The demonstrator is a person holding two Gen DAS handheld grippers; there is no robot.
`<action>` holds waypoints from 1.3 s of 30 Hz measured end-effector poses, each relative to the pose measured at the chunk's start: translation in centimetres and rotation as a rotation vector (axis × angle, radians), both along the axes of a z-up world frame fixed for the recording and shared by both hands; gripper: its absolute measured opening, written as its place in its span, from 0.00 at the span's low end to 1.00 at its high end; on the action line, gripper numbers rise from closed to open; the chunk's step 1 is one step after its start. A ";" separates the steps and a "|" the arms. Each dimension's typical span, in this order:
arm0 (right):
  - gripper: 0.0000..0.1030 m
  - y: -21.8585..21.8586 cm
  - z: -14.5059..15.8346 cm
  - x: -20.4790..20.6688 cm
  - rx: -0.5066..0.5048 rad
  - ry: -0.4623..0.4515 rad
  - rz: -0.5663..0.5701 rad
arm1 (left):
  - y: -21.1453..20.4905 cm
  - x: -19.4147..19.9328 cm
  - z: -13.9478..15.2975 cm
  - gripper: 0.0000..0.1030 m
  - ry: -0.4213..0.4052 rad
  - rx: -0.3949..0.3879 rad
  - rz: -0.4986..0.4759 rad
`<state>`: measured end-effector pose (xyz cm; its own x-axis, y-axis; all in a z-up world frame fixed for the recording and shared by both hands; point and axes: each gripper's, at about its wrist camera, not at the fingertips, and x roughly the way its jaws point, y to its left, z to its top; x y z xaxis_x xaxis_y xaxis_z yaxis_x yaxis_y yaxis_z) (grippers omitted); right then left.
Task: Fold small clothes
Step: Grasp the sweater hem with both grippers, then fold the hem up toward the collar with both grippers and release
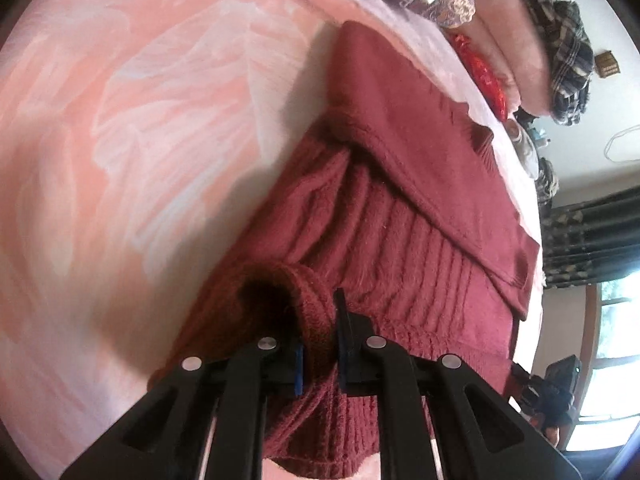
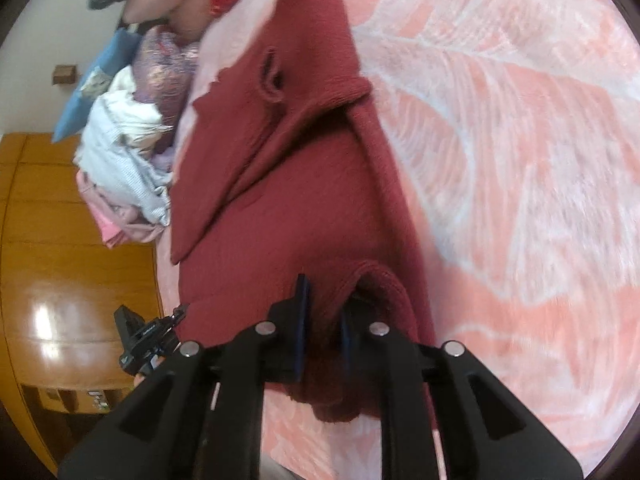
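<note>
A dark red knitted sweater [image 1: 420, 208] lies on a pink leaf-patterned bedspread [image 1: 140, 120]. My left gripper [image 1: 320, 344] is shut on a bunched fold of its ribbed edge, which rises between the two pads. In the right wrist view the same sweater [image 2: 280, 168] stretches away, with one sleeve folded across its body. My right gripper [image 2: 324, 328] is shut on another fold of the sweater's edge, lifted off the bedspread [image 2: 520, 160]. The other gripper [image 2: 144, 336] shows at the left edge of the sweater in the right wrist view.
A pile of light clothes [image 2: 124, 152] and cushions [image 2: 164, 56] sits at the bed's far side, with a plaid garment [image 1: 560, 40]. A wooden floor [image 2: 60, 240] runs beside the bed. A window and dark curtains [image 1: 592, 232] are on the right in the left wrist view.
</note>
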<state>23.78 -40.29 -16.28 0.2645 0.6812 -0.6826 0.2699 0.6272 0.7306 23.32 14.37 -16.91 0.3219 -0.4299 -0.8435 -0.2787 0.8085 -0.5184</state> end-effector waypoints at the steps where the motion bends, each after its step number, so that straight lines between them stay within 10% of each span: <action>1: 0.14 -0.3 0.1 0.1 0.006 0.001 -0.006 | 0.2 0.2 0.0 0.14 0.010 -0.016 0.001; 6: 0.46 -3.4 2.0 -1.4 -0.007 -0.047 -0.079 | 3.2 -0.3 0.4 0.17 0.041 -0.162 0.038; 11: 0.47 -3.9 6.1 -4.0 -0.136 -0.156 0.010 | 5.1 -2.7 3.5 0.44 -0.036 -0.091 0.034; 21: 0.61 1.9 4.5 -7.2 -0.147 -0.091 0.163 | 0.6 -6.5 2.2 0.55 0.026 -0.039 -0.107; 24: 0.57 2.5 2.3 -6.6 -0.151 -0.039 0.145 | -0.4 -6.3 0.3 0.54 0.076 -0.063 -0.108; 29: 0.04 2.5 1.5 -5.7 -0.072 -0.039 0.113 | -1.2 -5.6 -1.1 0.25 0.120 -0.083 -0.089; 39: 0.02 0.9 6.5 -1.0 -0.059 -0.195 0.046 | -0.8 -2.1 4.3 0.19 0.021 -0.156 -0.055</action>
